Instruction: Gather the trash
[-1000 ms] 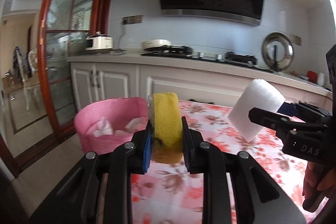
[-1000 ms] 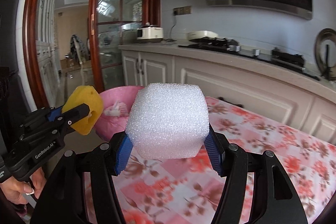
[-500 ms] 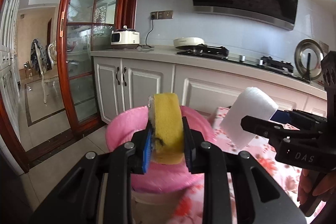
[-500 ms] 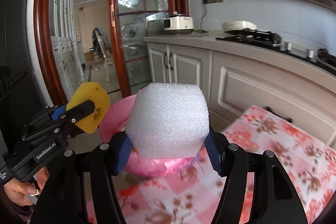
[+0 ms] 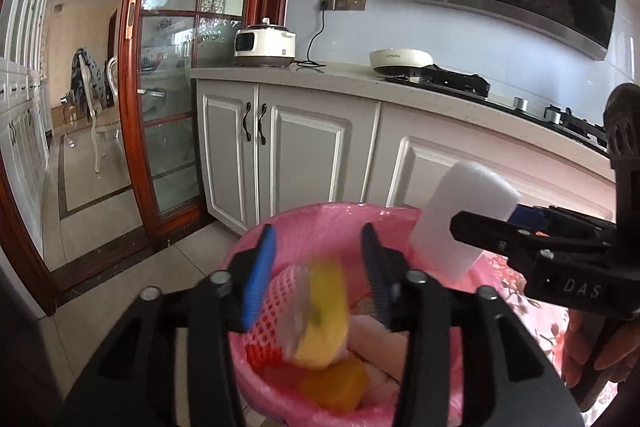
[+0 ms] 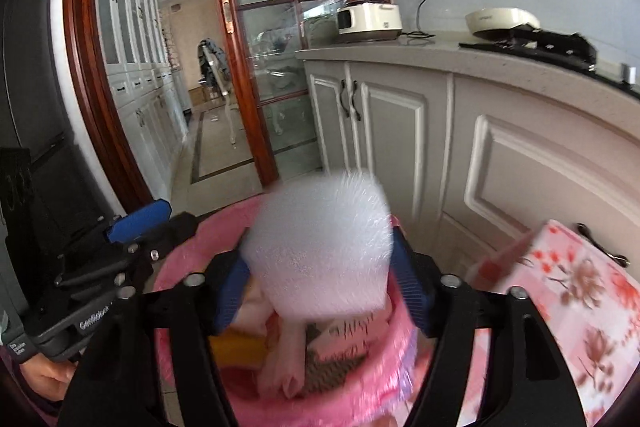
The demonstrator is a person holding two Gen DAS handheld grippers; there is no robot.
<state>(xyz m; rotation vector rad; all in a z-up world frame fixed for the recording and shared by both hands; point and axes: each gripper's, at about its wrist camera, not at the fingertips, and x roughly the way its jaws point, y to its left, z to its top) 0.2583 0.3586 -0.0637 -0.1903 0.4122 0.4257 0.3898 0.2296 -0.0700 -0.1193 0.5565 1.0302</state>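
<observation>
Both grippers have moved from over the flowery table to right above the pink bin [image 5: 248,379]. The left gripper [image 5: 318,271] is opening its jaws, and the yellow sponge [image 5: 322,315] has slipped free and is dropping, blurry, into the bin. The right gripper [image 6: 320,279] is opening too, with the white foam block [image 6: 320,247] blurry between its blue pads [image 6: 412,291] above the trash.

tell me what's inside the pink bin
Pink bin holds a pink mesh sleeve, an orange block, pale scraps and a blurred yellow sponge dropping in. Lower layers are covered.
</observation>
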